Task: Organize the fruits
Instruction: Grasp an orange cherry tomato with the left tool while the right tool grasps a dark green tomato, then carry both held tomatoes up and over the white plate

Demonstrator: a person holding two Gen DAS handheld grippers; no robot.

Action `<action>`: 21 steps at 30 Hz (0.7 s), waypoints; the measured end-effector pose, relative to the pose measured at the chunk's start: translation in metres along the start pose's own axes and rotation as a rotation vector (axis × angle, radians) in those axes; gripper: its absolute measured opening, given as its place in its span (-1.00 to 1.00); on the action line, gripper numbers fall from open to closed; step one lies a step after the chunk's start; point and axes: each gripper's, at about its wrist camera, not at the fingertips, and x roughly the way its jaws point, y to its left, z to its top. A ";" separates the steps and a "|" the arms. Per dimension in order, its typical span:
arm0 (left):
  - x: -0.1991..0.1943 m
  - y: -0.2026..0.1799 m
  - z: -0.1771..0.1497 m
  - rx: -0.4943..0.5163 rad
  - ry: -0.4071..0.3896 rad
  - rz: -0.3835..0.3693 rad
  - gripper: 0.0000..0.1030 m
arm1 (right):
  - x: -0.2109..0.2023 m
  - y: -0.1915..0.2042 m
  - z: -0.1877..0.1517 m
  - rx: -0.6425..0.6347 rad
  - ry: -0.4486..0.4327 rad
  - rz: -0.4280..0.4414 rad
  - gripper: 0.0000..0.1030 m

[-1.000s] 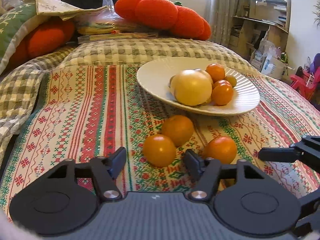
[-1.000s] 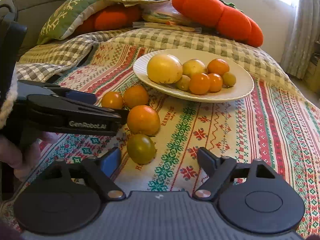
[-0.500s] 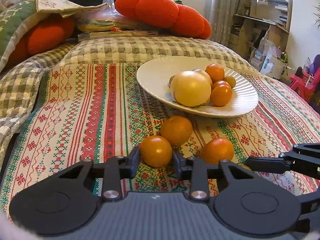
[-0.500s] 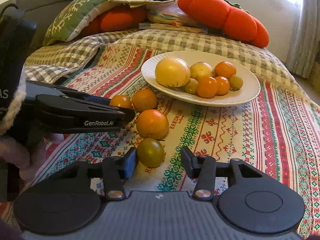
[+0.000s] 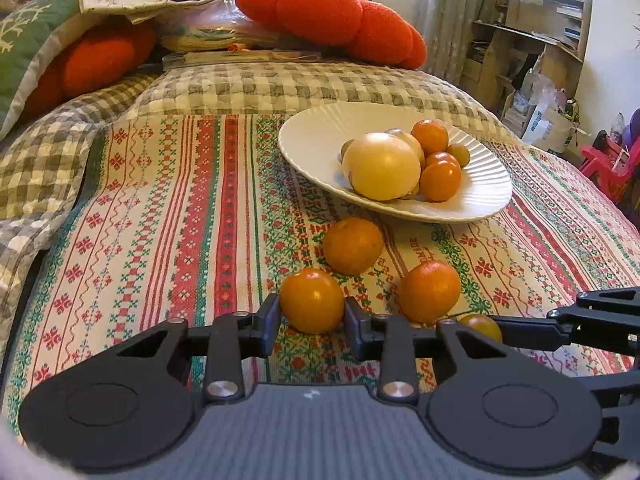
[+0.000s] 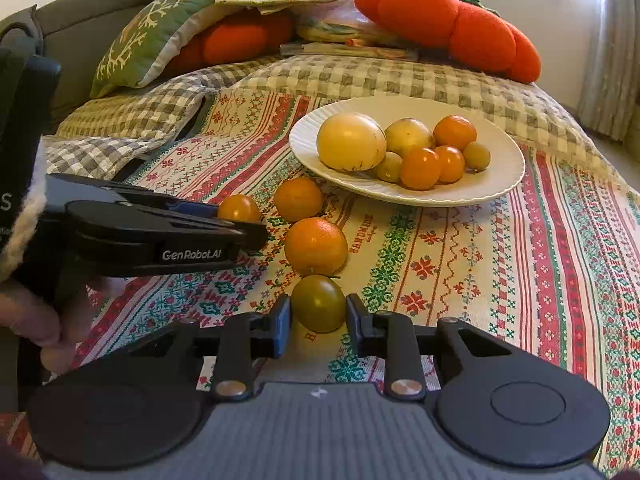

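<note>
A bed takes up most of the room, and a striped cloth (image 5: pixel 168 216) with red and green stitched patterns lies over it. Behind the cloth is a checked blanket (image 5: pixel 280 88). On the blanket sits a big orange pumpkin pillow (image 5: pixel 328 16). A green pillow (image 6: pixel 160 40) with white snowflake shapes leans at the far left.

A white plate (image 5: pixel 480 184) with a ridged rim rests on the cloth. It holds a heap of fruit. The biggest one is a round yellow fruit (image 5: pixel 380 166), and small orange and greenish ones sit close beside it.

Four fruits lie loose on the cloth, in front of the plate. One orange fruit (image 5: pixel 352 246) is just beside the plate's rim. Another orange fruit (image 6: pixel 316 246) is a bit nearer.

The left hand-held gripper (image 5: pixel 311 316) is low over the cloth. Its two fingers are partly closed, with one on each side of a small orange tomato (image 5: pixel 312 300). They press right against its sides. The tomato rests on the cloth.

The right hand-held gripper (image 6: pixel 318 318) is just to the right of the left one. Its fingers are also partly closed, around a small green tomato (image 6: pixel 319 303). They touch it or nearly touch it, and I cannot tell which. That tomato sits on the cloth too, just in front of the nearer orange fruit.
</note>
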 end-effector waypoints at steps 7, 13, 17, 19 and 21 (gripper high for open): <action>-0.008 0.000 -0.001 -0.008 0.021 0.000 -0.51 | -0.005 0.000 0.000 0.015 -0.001 0.005 -0.49; -0.015 -0.003 -0.001 -0.008 0.027 -0.011 -0.52 | -0.009 -0.002 0.001 0.030 -0.007 0.005 -0.49; -0.019 -0.006 0.000 -0.005 0.029 -0.028 -0.52 | -0.011 -0.005 0.001 0.042 -0.013 0.001 -0.49; -0.021 -0.007 0.000 -0.008 0.030 -0.038 -0.52 | -0.013 -0.007 0.002 0.052 -0.017 -0.003 -0.49; -0.023 -0.008 0.001 -0.010 0.029 -0.045 -0.52 | -0.015 -0.010 0.002 0.065 -0.023 -0.008 -0.49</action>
